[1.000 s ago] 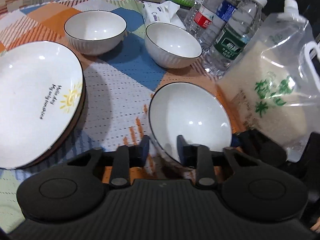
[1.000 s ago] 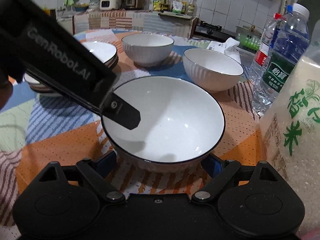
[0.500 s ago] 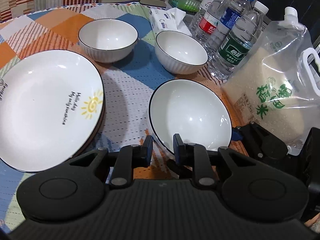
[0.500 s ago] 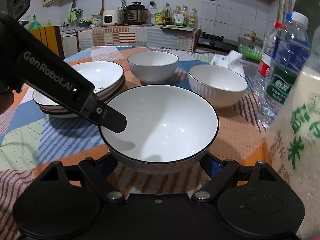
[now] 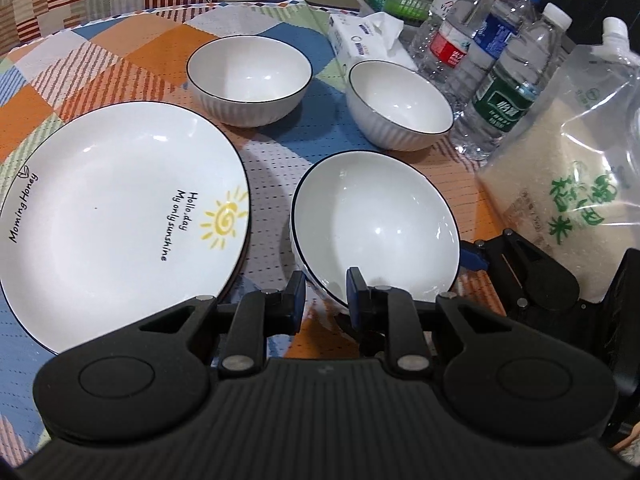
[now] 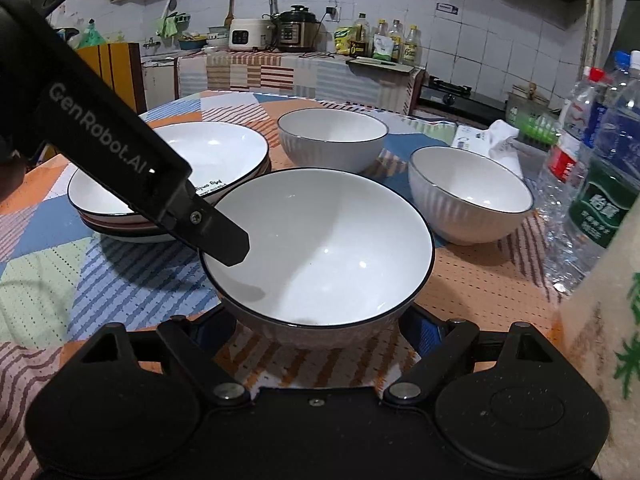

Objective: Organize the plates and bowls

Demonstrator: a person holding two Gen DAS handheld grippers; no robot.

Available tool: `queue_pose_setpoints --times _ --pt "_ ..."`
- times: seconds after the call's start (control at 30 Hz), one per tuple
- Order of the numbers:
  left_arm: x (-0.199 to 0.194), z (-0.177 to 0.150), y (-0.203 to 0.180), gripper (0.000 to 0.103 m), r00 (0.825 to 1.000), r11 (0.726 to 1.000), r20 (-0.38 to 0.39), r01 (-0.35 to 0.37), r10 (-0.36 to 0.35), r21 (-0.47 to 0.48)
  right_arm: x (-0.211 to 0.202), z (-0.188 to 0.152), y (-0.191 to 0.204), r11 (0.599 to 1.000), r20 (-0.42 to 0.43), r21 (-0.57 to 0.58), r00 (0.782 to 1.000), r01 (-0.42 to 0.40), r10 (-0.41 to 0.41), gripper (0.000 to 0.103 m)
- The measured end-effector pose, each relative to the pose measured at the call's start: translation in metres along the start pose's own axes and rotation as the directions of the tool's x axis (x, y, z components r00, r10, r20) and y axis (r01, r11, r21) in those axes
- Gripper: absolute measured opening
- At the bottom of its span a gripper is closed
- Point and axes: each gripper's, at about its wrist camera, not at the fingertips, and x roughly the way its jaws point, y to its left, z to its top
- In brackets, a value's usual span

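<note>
Patchwork tablecloth point(image 5: 272, 168); left tongs point(image 5: 326, 294) seemingly pinch glossy round bowl point(image 5: 376, 224) rim.

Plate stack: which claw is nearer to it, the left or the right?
Left. The left claw straddles the bowl rim on the side next to the plate stack. The right claw flanks the bowl from its opposite side.

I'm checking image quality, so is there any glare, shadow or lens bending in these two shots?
Left wrist view: small bright glints sit on the near bowl and plate, and the table edge curves from the fisheye. Right wrist view: the left tool casts a dark shadow inside that bowl, and the wall tiles bow.
</note>
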Motion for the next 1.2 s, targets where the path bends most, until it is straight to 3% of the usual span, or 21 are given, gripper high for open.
queue_pose_setpoints --times 0.5,0.73,0.83,1.0,1.2 --pt "0.002 0.004 0.002 0.021 0.999 1.0 -0.038 -0.001 0.001 -0.003 -0.007 0.0 0.005 0.999 -0.049 0.029 0.999 0.026 -0.025 0.091" --pt "-0.009 0.001 -0.002 0.023 1.0 1.0 -0.021 -0.009 0.01 0.024 -0.043 -0.009 -0.014 0.967 -0.016 0.241 0.996 0.085 -0.084 0.092" --pt "-0.015 0.005 0.0 0.024 1.0 1.0 -0.019 0.006 -0.005 0.015 -0.055 -0.007 -0.018 0.956 0.007 0.276 0.994 0.102 -0.108 0.092" --pt "-0.028 0.019 0.002 0.024 0.999 0.999 -0.012 0.037 -0.037 0.002 -0.067 0.011 -0.025 0.937 0.053 0.336 0.991 0.1 -0.125 0.092" --pt "-0.04 0.055 -0.004 0.027 0.999 0.997 0.012 0.044 -0.045 0.057 -0.052 0.047 -0.039 0.923 -0.008 0.358 0.989 0.139 -0.146 0.092"
